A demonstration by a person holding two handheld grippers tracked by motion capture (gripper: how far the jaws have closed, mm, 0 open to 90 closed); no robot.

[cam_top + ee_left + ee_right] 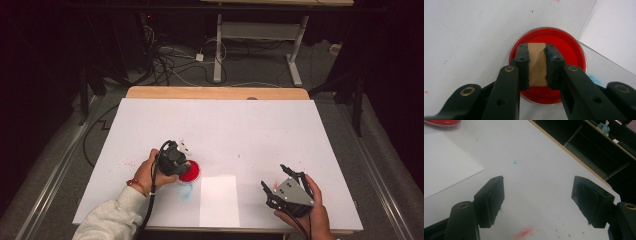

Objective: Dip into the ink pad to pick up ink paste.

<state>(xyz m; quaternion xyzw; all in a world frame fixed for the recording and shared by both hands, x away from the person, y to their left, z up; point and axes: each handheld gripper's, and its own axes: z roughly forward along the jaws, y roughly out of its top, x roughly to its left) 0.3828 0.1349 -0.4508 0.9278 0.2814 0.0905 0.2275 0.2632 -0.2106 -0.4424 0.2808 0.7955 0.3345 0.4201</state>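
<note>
Left gripper pinches a small wooden block, most likely a stamp, jaws pressed on its two sides, and holds it straight down over the red ink pad, a round clear-rimmed dish of red ink. In the high view the left gripper sits at the near left of the table, directly over the ink pad; whether the block's face actually touches the ink can't be told from these frames. Right gripper is at the near right, held just above the table, jaws spread and holding nothing; in its own view the right gripper has nothing but the white table cover under it, flecked with red and blue ink. A blank sheet of white paper lies flat on the near side between the two grippers, just right of the pad, with a blue smudge beside it. Step in hand looks like inking the stamp. Next move probably calls for lifting the block clear of the dish without tilting it, carrying it right over the paper, then pressing down flat; grip must stay firm so the block doesn't twist. Right gripper could pin the sheet.
</note>
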